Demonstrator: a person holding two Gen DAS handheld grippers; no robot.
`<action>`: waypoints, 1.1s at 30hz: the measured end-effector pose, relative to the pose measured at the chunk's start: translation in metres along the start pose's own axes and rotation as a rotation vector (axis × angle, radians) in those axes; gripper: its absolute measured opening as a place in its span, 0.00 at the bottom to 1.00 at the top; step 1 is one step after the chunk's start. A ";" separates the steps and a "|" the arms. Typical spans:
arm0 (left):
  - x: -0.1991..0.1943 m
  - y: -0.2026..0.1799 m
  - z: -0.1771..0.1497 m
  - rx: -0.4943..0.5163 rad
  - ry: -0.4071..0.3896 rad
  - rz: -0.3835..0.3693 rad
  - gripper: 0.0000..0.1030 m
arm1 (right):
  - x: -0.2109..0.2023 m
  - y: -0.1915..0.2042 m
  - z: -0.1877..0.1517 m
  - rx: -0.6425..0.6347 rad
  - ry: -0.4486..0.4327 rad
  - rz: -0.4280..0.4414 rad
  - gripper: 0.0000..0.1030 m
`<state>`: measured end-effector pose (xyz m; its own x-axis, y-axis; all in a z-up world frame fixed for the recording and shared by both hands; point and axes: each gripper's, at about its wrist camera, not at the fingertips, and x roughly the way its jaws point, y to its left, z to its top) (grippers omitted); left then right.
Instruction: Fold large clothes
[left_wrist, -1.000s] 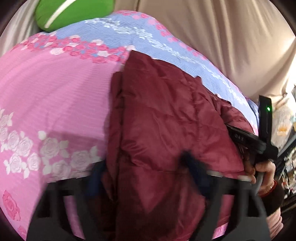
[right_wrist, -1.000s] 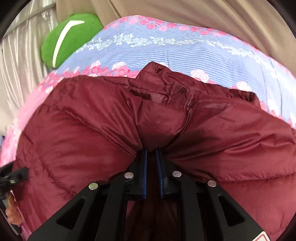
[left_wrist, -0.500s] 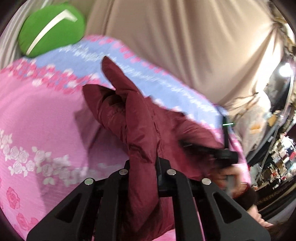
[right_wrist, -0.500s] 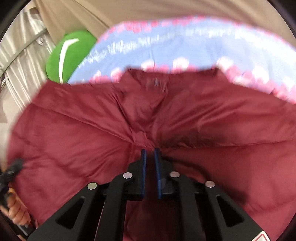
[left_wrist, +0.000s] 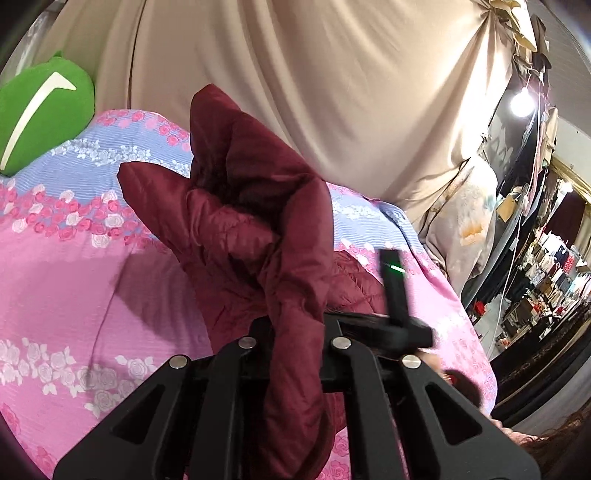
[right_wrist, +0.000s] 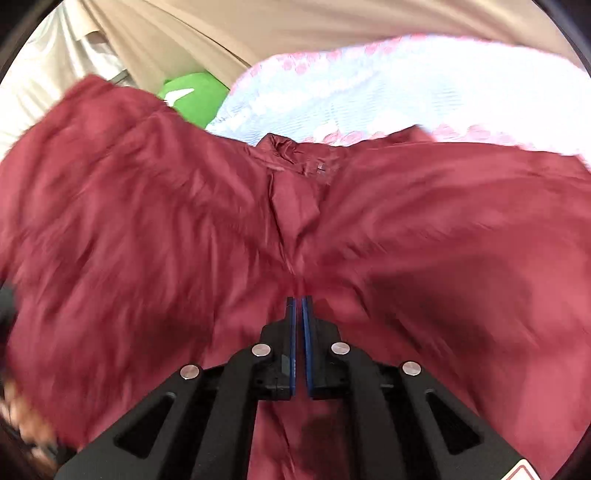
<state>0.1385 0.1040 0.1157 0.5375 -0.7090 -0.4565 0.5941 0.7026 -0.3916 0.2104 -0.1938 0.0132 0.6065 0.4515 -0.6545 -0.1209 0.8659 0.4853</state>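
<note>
Now both grippers, left gripper (left_wrist: 297, 325) and right gripper (right_wrist: 298, 306), pinch the maroon jacket (right_wrist: 406, 221), fingers just closed, its length running toward the bed's (left_wrist: 74, 280) far edge.

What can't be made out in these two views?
- Left gripper pads: left wrist view, wrapped by the jacket.
- Jacket's sleeves and hem: right wrist view, motion blur smears the cloth.
- Right gripper: left wrist view, its front hidden behind the jacket.

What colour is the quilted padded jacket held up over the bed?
Dark maroon quilted padded jacket, clearest in the left wrist view.
</note>
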 end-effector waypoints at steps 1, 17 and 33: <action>0.001 0.000 0.000 0.002 0.002 -0.001 0.08 | -0.009 -0.003 -0.006 -0.002 -0.005 -0.007 0.06; 0.006 -0.003 -0.005 0.002 0.011 0.025 0.08 | 0.115 -0.014 0.091 0.083 0.120 0.021 0.01; -0.002 -0.010 0.008 0.016 -0.003 -0.039 0.08 | 0.057 -0.003 0.008 -0.049 0.129 0.065 0.06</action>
<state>0.1364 0.0984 0.1272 0.5155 -0.7360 -0.4389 0.6241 0.6734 -0.3962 0.2516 -0.1717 -0.0211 0.4902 0.5284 -0.6932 -0.1968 0.8419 0.5025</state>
